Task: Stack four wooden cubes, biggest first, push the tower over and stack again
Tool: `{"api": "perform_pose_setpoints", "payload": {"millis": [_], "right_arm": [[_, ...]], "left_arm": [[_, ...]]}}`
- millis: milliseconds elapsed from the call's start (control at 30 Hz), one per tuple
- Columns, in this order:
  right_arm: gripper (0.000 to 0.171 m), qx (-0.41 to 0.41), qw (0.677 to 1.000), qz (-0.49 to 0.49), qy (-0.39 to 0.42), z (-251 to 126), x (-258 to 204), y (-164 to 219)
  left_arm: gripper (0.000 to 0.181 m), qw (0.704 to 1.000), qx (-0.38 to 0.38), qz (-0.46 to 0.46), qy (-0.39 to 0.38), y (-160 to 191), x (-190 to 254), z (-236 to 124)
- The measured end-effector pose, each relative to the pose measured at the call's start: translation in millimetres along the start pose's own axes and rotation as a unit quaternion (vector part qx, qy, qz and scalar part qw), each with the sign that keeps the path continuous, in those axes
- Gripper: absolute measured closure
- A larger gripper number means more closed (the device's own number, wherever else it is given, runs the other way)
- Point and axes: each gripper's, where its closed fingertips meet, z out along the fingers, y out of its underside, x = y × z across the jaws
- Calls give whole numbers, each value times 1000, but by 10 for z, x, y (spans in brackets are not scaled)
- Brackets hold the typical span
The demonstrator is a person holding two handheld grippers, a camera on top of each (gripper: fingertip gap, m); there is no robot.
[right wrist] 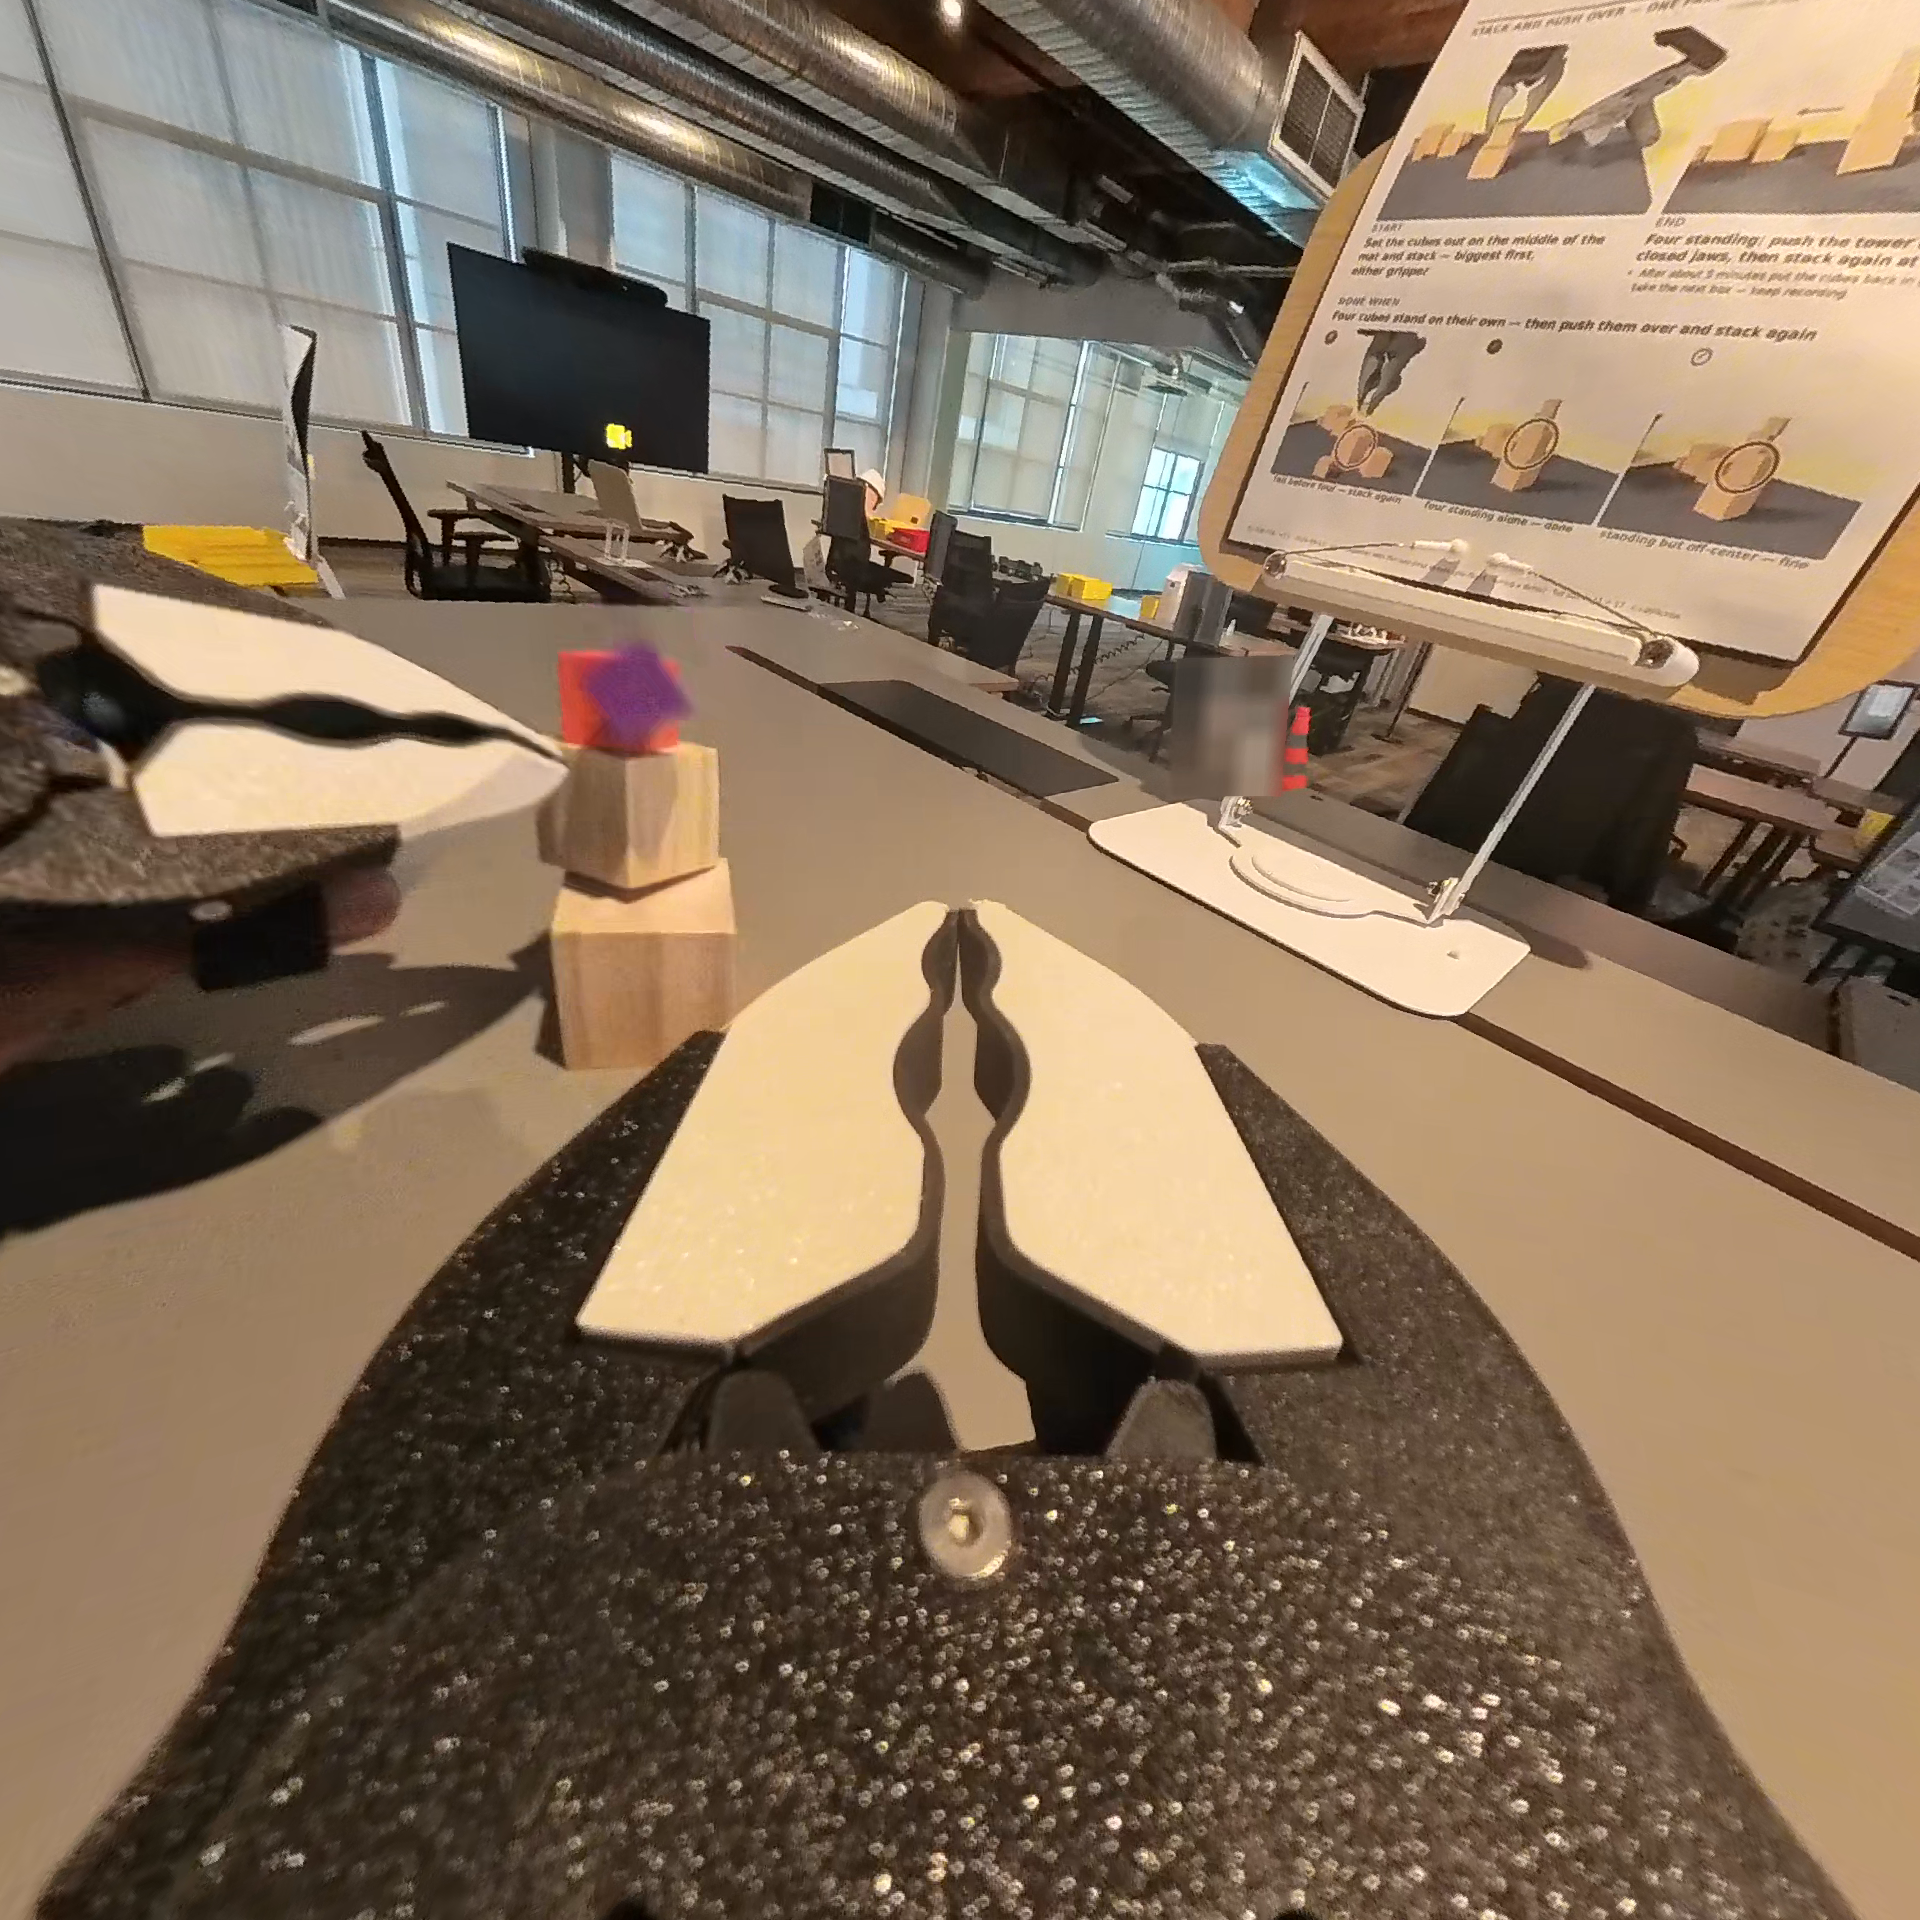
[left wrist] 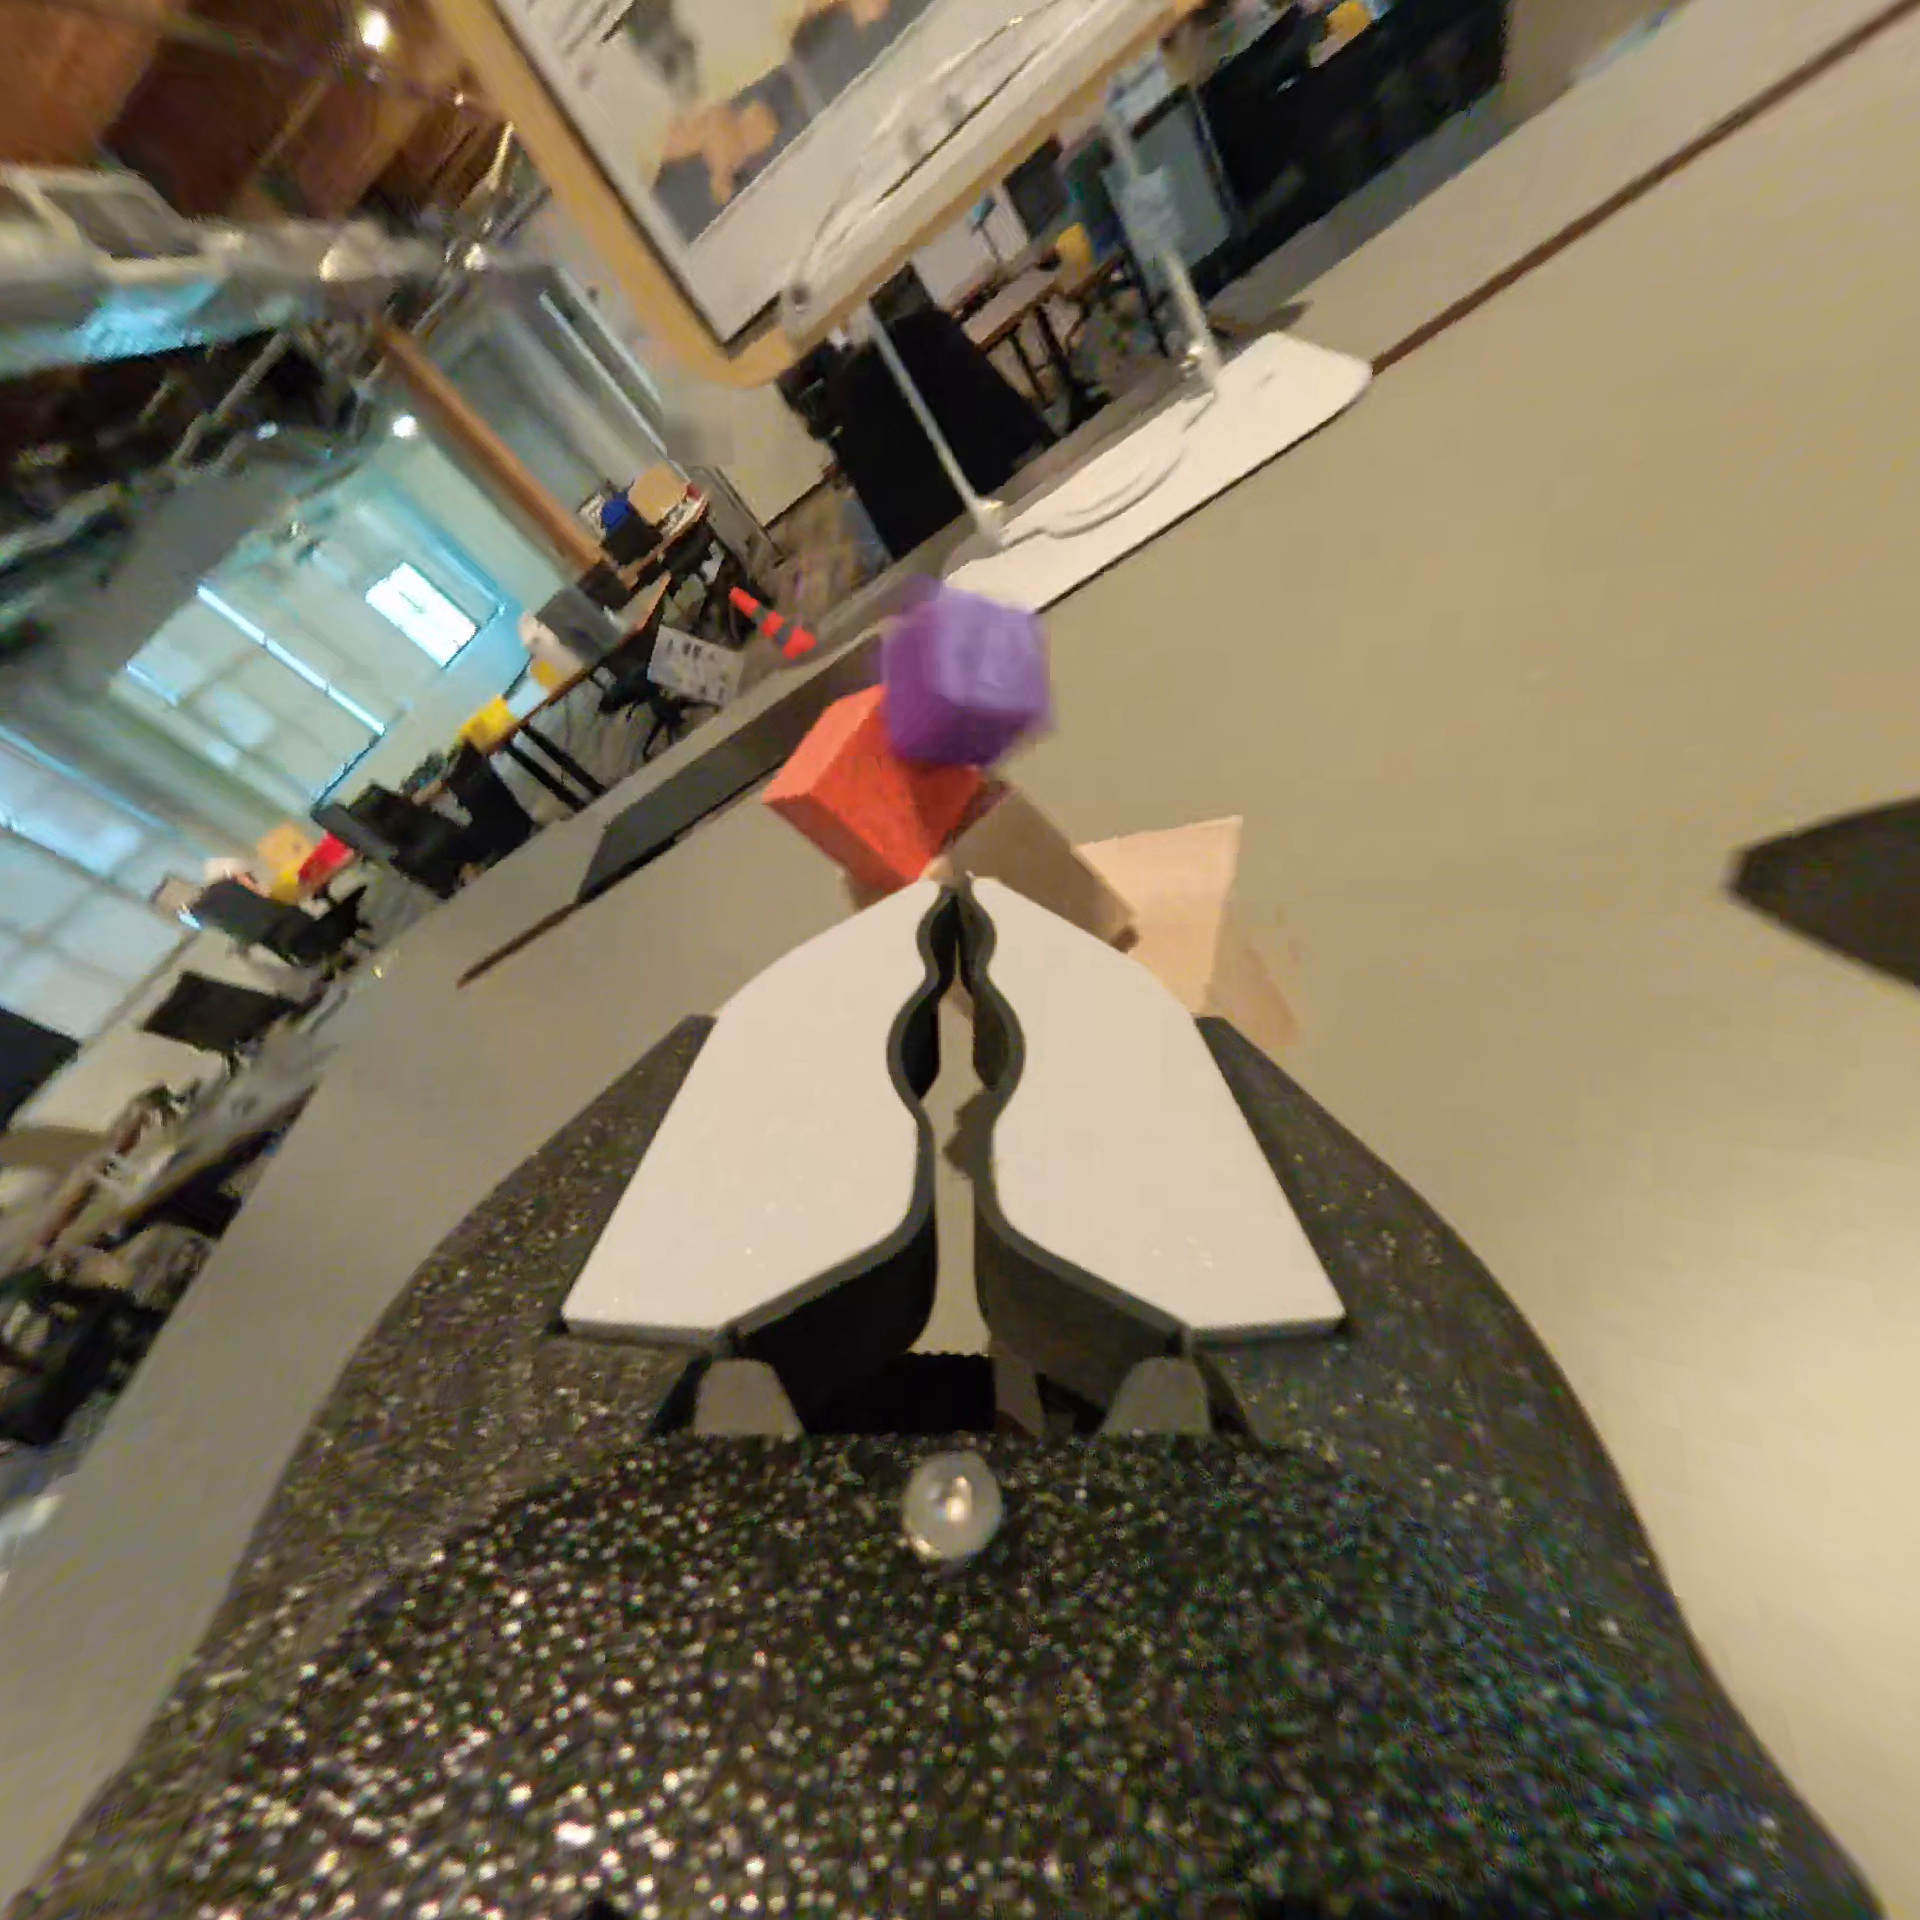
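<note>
A tower of cubes stands on the grey table (right wrist: 1351, 1299). The large plain wooden cube (right wrist: 644, 977) is at the bottom. A second plain cube (right wrist: 644, 816) sits on it, turned and shifted. The red cube (right wrist: 580, 694) and the blurred, tilted purple cube (right wrist: 636, 698) are on top. My left gripper (right wrist: 561, 769) is shut and its tip touches the second cube from the left. In the left wrist view its tip (left wrist: 958, 883) is against the plain cubes (left wrist: 1049, 862), with the red cube (left wrist: 862, 795) and purple cube (left wrist: 961, 675) leaning above. My right gripper (right wrist: 961, 914) is shut and empty, just right of the bottom cube.
A tilted instruction board (right wrist: 1558, 312) on a white stand base (right wrist: 1309, 914) stands at the right back of the table. A black panel (right wrist: 966, 738) lies in the table behind the tower. A dark seam (right wrist: 1662, 1101) crosses the table on the right. Office desks and chairs are beyond. Left tips to right tips: about 15 cm.
</note>
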Motion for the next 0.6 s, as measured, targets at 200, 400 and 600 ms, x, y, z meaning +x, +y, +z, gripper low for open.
{"api": "perform_pose_setpoints", "payload": {"millis": [200, 400, 600], "right_arm": [[171, -1, 1000, 1, -5, 11, -21, -5], [171, -7, 1000, 2, -7, 27, -36, 20], [171, -18, 1000, -3, -3, 38, -23, 66]], "left_arm": [[181, 996, -2, -88, -16, 290, -422, -182], [181, 992, 1, -126, -11, 633, -875, -212], [181, 997, 10, -75, 26, 710, -929, -81]]}}
